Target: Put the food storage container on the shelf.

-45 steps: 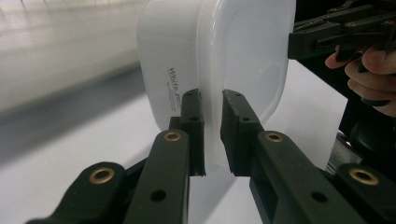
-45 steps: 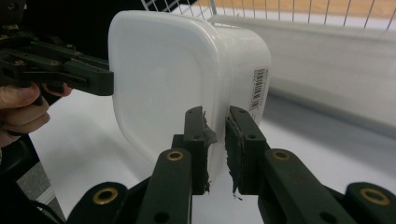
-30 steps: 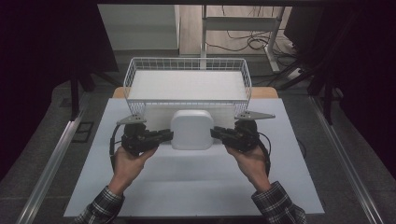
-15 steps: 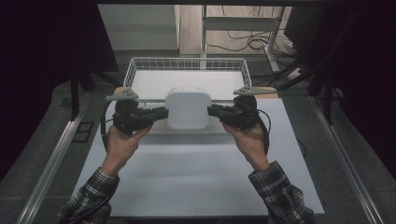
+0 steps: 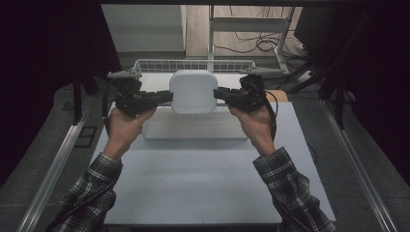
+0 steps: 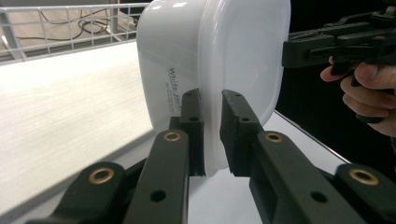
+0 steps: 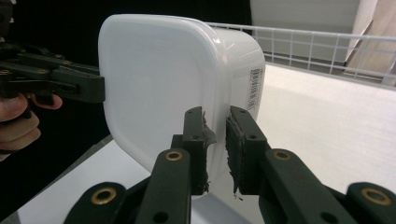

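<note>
A person is holding up a white box (image 5: 193,91) with 2 grippers, 1 on each side. The left gripper (image 5: 164,97) is pinching the box's left rim, with its jaws squeezed tight on it. The right gripper (image 5: 220,93) is pinching the right rim the same way. The box is hanging in the air, tipped up on its side, over the wire basket (image 5: 145,63) at the far edge of the table (image 5: 193,188).
</note>
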Motion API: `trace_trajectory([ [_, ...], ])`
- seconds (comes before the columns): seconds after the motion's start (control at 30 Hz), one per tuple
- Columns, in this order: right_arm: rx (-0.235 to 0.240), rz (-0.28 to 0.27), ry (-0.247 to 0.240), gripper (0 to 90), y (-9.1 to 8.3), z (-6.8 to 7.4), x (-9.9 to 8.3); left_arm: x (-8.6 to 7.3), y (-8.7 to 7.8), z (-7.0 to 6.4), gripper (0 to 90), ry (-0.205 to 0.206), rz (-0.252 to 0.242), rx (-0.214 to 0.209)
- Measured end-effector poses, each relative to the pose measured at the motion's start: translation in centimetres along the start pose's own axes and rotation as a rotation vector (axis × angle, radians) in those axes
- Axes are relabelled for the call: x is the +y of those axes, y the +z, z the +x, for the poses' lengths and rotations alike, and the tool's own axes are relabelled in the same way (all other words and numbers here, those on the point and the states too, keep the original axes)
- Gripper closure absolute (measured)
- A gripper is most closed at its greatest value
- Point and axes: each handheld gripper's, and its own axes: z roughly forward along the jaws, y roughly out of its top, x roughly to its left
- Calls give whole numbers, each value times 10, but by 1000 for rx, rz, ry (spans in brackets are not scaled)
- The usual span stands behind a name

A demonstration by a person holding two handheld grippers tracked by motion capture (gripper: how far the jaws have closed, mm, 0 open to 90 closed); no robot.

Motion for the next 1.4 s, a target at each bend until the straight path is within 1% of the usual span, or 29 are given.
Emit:
trace_trajectory([
  [0.1,-8,0,2,770,3,-3,4,6,5,5,799,-12,6,4],
  [0.2,-21,18,6,768,9,-8,9,9,11,11,796,-25,20,7],
  [0.23,-27,25,16,768,12,-10,11,10,14,15,793,-36,21,8],
  [0.27,-27,25,16,768,12,-10,11,10,14,15,791,-36,21,8],
  [0.3,-30,29,18,767,15,-12,13,11,17,18,789,-45,23,7],
  [0.43,-27,34,23,766,17,-13,15,12,19,22,781,-58,27,3],
  [0.5,-26,51,23,760,20,-14,15,11,20,24,741,-65,32,-8],
  [0.6,-29,57,23,755,23,-15,14,11,21,25,723,-67,36,-5],
  [0.67,-29,57,30,742,25,-16,14,11,22,26,706,-67,40,-6],
  [0.73,-26,54,39,728,27,-17,14,12,23,29,689,-78,33,-16],
  [0.9,-37,55,35,706,30,-18,15,14,26,31,666,-80,30,-21],
  [1.0,-48,56,28,686,32,-19,17,15,29,32,653,-82,31,-9],
  [1.07,-62,61,23,659,37,-20,18,17,33,32,631,-76,38,13],
  [1.13,-64,61,23,647,39,-21,19,17,35,33,629,-74,45,25],
  [1.27,-66,66,30,626,41,-23,20,17,39,34,636,-77,57,28],
  [1.3,-64,68,37,613,42,-25,20,16,41,35,636,-76,64,35],
  [1.4,-62,68,44,604,43,-27,20,16,42,37,634,-87,55,28],
])
